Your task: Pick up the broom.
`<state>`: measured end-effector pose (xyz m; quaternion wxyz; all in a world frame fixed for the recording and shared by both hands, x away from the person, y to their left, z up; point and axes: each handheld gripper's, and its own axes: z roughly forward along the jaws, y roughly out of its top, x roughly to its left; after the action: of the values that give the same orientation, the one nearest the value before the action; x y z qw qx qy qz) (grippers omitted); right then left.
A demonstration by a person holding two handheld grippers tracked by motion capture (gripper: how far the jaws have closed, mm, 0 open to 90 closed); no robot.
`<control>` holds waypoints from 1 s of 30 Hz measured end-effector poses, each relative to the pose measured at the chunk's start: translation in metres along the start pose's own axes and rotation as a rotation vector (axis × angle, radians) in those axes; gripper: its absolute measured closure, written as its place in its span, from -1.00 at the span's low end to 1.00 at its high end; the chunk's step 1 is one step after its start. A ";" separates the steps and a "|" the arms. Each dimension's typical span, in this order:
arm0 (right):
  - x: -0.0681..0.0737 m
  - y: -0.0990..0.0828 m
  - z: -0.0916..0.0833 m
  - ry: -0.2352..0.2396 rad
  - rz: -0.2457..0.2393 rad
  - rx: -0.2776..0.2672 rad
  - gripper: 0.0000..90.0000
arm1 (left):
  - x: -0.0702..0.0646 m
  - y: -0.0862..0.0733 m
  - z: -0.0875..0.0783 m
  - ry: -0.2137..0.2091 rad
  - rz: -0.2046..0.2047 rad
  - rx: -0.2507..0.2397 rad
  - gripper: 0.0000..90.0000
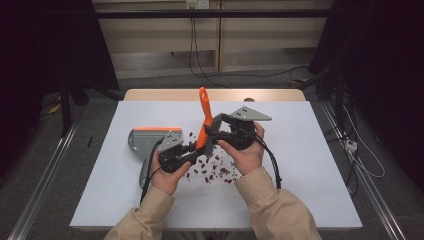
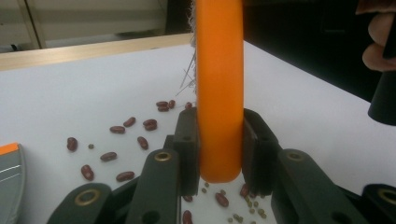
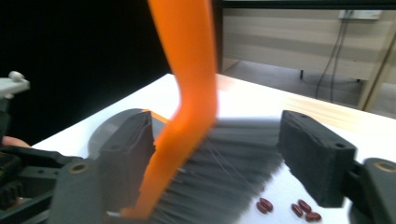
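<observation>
Brush first: its orange handle stands nearly upright over the middle of the white bench, bristles down among the scattered red beans. I have my left gripper clenched on the brush, its black fingers pressing both sides of the handle's rounded end in the left gripper view. My right gripper sits just to the right of the brush, and its fingers stand released: one lies against the orange spine, the other is well clear of the dark bristles, so nothing is pinched there. From the right gripper view I would say that near finger merely rests on the handle, though the blur makes it hard to be sure.

I read this as a handover, the brush passing from my right gripper to my left, ahead of sweeping. The grey dustpan with its orange edge lies flat to the left of the brush, its mouth facing the beans, untouched.

The next move calls for backing the right gripper away from the brush without knocking the bristles, then freeing it to steady the dustpan. My left grip is low on the handle, so I expect the brush may want to pivot once I drag it; a firm clamp and a shallow stroke towards the dustpan should keep the beans from skittering past the brush.
</observation>
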<state>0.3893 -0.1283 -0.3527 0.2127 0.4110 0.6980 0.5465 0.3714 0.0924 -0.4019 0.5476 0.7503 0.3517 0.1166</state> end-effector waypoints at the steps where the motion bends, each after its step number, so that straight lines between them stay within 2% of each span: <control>1: 0.000 -0.001 -0.001 -0.004 0.003 -0.004 -0.46 | 0.000 0.000 -0.001 0.008 -0.005 -0.002 0.58; 3: 0.000 -0.004 -0.001 -0.021 0.018 -0.012 -0.52 | 0.001 0.001 -0.002 0.013 -0.005 -0.014 0.58; 7: 0.002 -0.008 0.001 -0.004 0.045 0.005 -0.53 | 0.001 0.000 -0.002 0.029 -0.007 -0.018 0.58; 11: 0.007 -0.009 0.005 0.007 0.045 0.014 -0.54 | 0.000 0.000 -0.002 0.043 -0.004 -0.032 0.58; 16: 0.015 -0.014 0.016 0.030 0.101 0.042 -0.50 | -0.006 -0.001 -0.001 0.044 0.023 -0.037 0.58; 18: 0.019 -0.013 0.019 -0.003 0.121 0.040 -0.50 | -0.011 -0.002 0.000 0.053 0.049 -0.042 0.57; 19: 0.019 -0.013 0.019 -0.003 0.121 0.040 -0.50 | -0.012 -0.002 0.000 0.053 0.050 -0.042 0.57; 21: 0.020 -0.012 0.019 -0.023 0.149 0.031 -0.37 | -0.014 -0.002 -0.001 0.057 0.061 -0.060 0.56; 22: 0.020 -0.011 0.020 -0.022 0.169 0.030 -0.35 | -0.015 -0.002 -0.001 0.066 0.082 -0.058 0.56; 23: 0.020 -0.010 0.020 -0.020 0.178 0.031 -0.25 | -0.017 -0.002 -0.001 0.070 0.082 -0.064 0.55; 24: 0.021 -0.010 0.020 -0.039 0.172 0.033 -0.16 | -0.019 -0.002 -0.002 0.074 0.087 -0.066 0.54; 27: 0.022 -0.009 0.021 -0.038 0.201 0.040 0.00 | -0.022 0.000 -0.002 0.101 0.150 -0.066 0.53; 28: 0.022 -0.009 0.019 -0.033 0.215 0.038 0.04 | -0.023 0.000 -0.001 0.090 0.120 -0.069 0.52; 30: 0.022 -0.008 0.020 0.002 0.237 0.052 0.23 | -0.024 -0.001 0.002 0.093 0.120 -0.062 0.42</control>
<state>0.3894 -0.0995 -0.3634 0.1352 0.4955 0.6587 0.5498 0.3544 0.0757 -0.3985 0.5457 0.7463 0.3275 0.1947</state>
